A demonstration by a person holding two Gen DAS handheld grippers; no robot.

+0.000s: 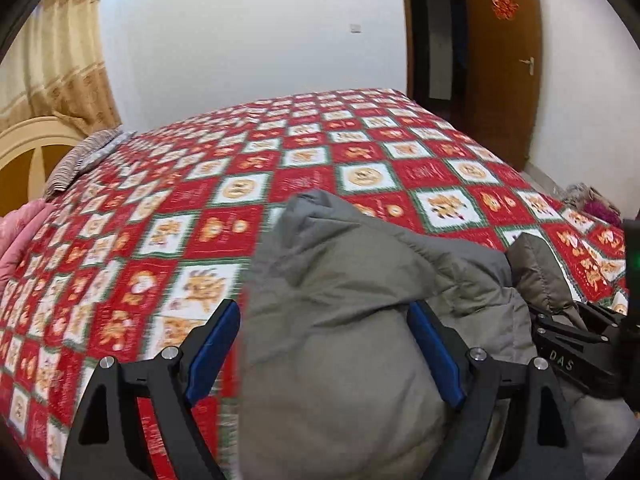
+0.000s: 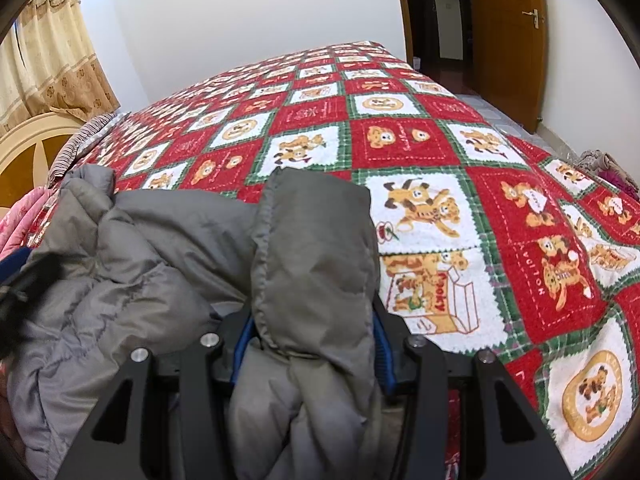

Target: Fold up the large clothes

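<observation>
Grey padded coat lies bunched at the near edge of a bed spread with a red, white and green bear-print quilt. Right hand-held gripper is clamped on a thick fold of the coat, blue pads pressing both sides. Left hand-held gripper stands wide apart, a bulge of coat between its fingers, the left finger clear of the fabric.

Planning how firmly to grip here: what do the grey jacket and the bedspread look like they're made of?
Jacket: likely a smooth, slightly shiny synthetic shell over puffy filling, judging by its quilted seams and soft bulges. Bedspread: looks like matte, printed woven or terry-like cloth with a faintly nubby surface; the exact fibre is unclear.
</observation>
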